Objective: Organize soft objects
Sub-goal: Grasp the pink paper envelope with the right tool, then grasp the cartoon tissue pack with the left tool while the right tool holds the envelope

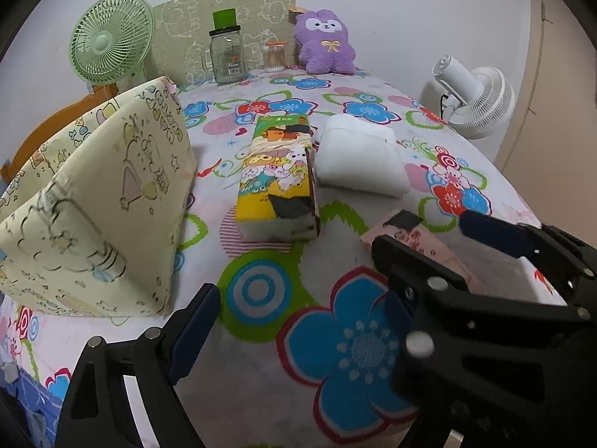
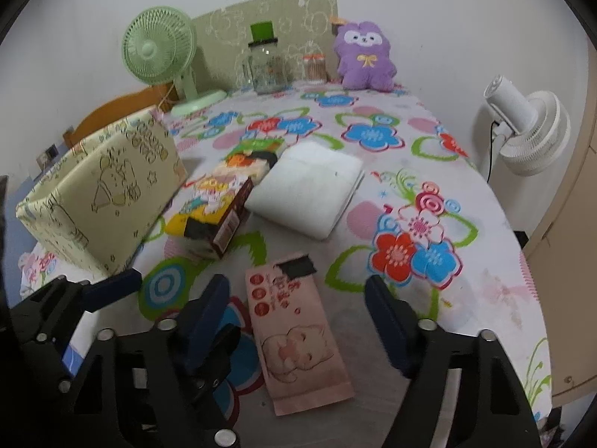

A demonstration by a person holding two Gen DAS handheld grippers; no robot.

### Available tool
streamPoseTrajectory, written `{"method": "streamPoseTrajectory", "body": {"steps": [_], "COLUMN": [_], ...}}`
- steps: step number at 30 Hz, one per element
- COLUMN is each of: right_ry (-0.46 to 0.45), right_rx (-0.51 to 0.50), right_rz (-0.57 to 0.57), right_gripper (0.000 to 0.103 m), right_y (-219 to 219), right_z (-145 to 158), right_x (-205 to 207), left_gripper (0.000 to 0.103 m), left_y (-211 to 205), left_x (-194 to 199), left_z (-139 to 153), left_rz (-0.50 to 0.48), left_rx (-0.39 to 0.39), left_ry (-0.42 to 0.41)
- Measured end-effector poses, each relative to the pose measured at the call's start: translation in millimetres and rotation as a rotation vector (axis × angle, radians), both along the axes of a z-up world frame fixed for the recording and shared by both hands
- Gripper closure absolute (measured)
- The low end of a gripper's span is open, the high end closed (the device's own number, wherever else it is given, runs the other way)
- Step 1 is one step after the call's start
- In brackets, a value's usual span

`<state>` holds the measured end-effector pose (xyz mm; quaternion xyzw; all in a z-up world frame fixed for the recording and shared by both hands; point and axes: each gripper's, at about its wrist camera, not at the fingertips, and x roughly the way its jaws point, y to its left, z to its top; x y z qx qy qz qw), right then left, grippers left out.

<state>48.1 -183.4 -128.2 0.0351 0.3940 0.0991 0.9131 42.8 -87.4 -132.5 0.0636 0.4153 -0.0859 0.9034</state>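
A yellow cartoon tissue pack [image 1: 278, 175] [image 2: 220, 201] lies mid-table next to a folded white towel [image 1: 358, 156] [image 2: 309, 186]. A pink tissue pack [image 2: 294, 332] [image 1: 421, 246] lies nearer, between the fingers of my right gripper [image 2: 298, 313], which is open and low over it. My left gripper [image 1: 298, 321] is open and empty above the floral cloth; it also shows in the right wrist view [image 2: 175, 283]. A purple plush toy [image 1: 324, 43] [image 2: 363, 56] leans at the back wall. A pale yellow fabric box [image 1: 104, 205] [image 2: 100, 186] stands at the left.
A green fan [image 1: 112, 39] [image 2: 160, 50], a glass jar [image 1: 225, 54] [image 2: 266, 63] and a cotton swab container [image 1: 276, 56] [image 2: 314, 67] stand at the back. A white fan [image 1: 474, 97] [image 2: 530, 130] stands beyond the right table edge.
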Motion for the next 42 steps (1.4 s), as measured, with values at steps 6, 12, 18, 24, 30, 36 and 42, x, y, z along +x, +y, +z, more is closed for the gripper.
{"method": "streamPoseTrajectory", "body": {"steps": [6, 12, 18, 24, 30, 36, 42], "right_ry": [0.026, 0.03, -0.014, -0.045, -0.052, -0.063, -0.044], "right_rx": [-0.024, -0.018, -0.007, -0.001, 0.005, 0.007, 0.009], "right_rz": [-0.021, -0.03, -0.049, -0.06, -0.062, -0.069, -0.073], "right_gripper": [0.057, 0.061, 0.062, 0.061, 0.061, 0.061, 0.061], "right_y": [4.3, 2.0, -7.0, -12.9, -18.1, -21.5, -20.3], "right_z": [-4.0, -3.0, 11.6, 20.1, 21.5, 24.0, 20.5], "right_x": [0.1, 2.0, 3.0, 14.5, 28.3, 42.1, 55.8], "left_gripper": [0.012, 0.012, 0.012, 0.012, 0.012, 0.012, 0.014], "left_y": [1.9, 1.0, -3.9, -9.5, -18.1, -20.8, -19.9], "left_x": [-3.8, -1.6, 5.0, 21.3, 36.7, 49.1, 66.9], "left_z": [-0.3, 1.4, 11.4, 15.5, 16.6, 19.7, 13.3], "left_rz": [-0.005, -0.008, -0.001, 0.034, 0.037, 0.063, 0.09], "left_rx": [-0.003, 0.002, -0.016, -0.023, 0.003, 0.005, 0.003], "left_ry": [-0.001, -0.002, -0.037, -0.038, -0.038, -0.066, -0.039]}}
